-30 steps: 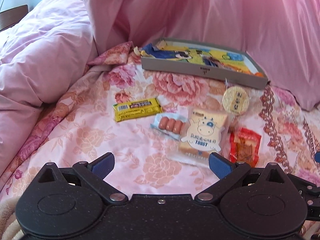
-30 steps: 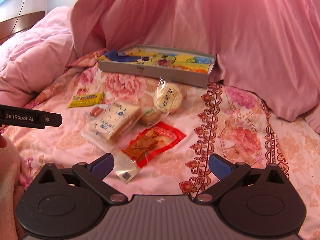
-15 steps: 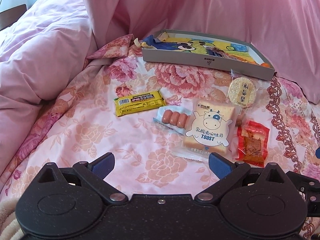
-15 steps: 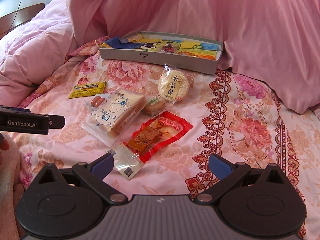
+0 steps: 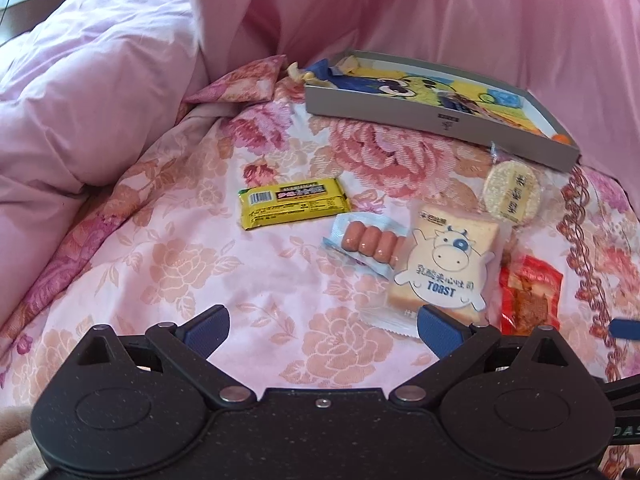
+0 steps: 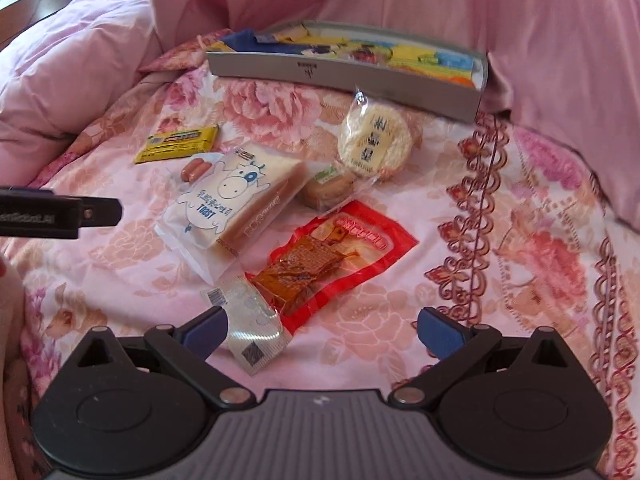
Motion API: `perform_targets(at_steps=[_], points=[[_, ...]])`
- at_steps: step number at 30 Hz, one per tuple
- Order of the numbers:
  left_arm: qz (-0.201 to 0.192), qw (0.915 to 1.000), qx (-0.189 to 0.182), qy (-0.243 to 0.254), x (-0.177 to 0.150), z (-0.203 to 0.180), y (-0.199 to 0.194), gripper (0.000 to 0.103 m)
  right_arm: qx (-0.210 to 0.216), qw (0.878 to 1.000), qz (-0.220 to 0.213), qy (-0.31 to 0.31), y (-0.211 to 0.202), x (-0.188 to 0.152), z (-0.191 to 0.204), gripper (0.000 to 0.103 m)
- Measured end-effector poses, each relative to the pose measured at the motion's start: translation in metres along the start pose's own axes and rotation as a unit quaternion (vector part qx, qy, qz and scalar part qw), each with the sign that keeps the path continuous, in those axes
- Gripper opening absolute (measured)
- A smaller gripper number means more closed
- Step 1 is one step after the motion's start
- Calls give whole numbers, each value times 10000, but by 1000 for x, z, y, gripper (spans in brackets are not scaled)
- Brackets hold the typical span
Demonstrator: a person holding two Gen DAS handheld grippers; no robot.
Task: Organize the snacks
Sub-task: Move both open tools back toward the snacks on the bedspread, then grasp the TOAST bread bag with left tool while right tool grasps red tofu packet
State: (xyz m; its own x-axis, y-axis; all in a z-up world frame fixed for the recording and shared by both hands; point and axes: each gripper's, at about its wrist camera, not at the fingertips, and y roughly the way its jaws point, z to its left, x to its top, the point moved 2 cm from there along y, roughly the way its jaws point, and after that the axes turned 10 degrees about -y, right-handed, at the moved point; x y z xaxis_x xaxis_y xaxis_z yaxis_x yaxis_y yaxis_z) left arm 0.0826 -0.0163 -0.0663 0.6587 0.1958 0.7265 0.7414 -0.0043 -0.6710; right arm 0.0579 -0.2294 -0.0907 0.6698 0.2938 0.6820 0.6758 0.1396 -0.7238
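Snacks lie loose in a cluster on the floral pink bedspread (image 5: 168, 264), in front of a shallow grey cardboard tray with a cartoon-printed lining (image 6: 344, 74); tray sits at the far edge of the bedspread, against a heap of plain pink duvet (image 5: 96, 80).

Cluster, left to right in the left wrist view: yellow foil-wrapped bar (image 5: 294, 203), apart from the rest; clear pack of small pink sausages (image 5: 370, 243), its right end tucked under the clear bag of sliced toast with a cartoon cow label (image 5: 442, 266); round pale rice cracker in clear wrap (image 5: 512, 196), nearest the tray; red plastic pouch of brown dried tofu (image 5: 528, 296), just right of the toast bag.

Right wrist view adds: small brown pastry in clear wrap (image 6: 328, 190), between toast bag, cracker and red pouch; clear end of the red pouch, with a barcode, reaches toward the near left finger (image 6: 206, 330).

Left tool (image 5: 322, 322): blue-padded fingers spread wide, nothing between them; right finger tip overlaps the near corner of the toast bag in view, contact cannot be told.

Right tool (image 6: 322, 326): fingers spread wide, holding nothing, above bare bedspread just right of the red pouch; the left tool's black body shows at the left edge of this view.
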Motion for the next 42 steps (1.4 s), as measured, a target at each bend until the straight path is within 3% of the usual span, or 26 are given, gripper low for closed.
perform_targets(at_steps=[6, 11, 17, 22, 28, 30, 32, 36, 39, 42], points=[[-152, 9995, -241, -97, 12, -4, 12, 100, 174, 9990, 97, 409, 23, 5, 4, 103], [-278, 9981, -464, -280, 22, -7, 23, 100, -79, 9982, 162, 571, 42, 9, 8, 103], [-156, 9977, -601, -269, 22, -10, 32, 99, -304, 9981, 130, 513, 52, 11, 14, 103], [-108, 9977, -654, -154, 20, -13, 33, 99, -481, 9978, 241, 376, 37, 3, 3, 103], [-54, 9975, -694, -127, 19, -15, 34, 99, -468, 9978, 221, 410, 24, 0, -11, 103], [-51, 9973, -715, -171, 18, -15, 35, 99, -274, 9980, 116, 562, 23, 2, -8, 103], [-37, 9970, -739, -217, 19, -15, 37, 99, -172, 9976, 61, 666, 27, 6, -2, 103], [-28, 9962, -841, -245, 23, -17, 44, 99, -521, 9968, 217, 564, 49, 14, 11, 103], [45, 9947, -1003, -227, 25, -23, 49, 99, -514, 9948, 284, 834, 59, 16, 14, 103], [103, 9925, -1215, -102, 25, -32, 53, 99, -591, 9954, 333, 674, 59, 14, 15, 103]])
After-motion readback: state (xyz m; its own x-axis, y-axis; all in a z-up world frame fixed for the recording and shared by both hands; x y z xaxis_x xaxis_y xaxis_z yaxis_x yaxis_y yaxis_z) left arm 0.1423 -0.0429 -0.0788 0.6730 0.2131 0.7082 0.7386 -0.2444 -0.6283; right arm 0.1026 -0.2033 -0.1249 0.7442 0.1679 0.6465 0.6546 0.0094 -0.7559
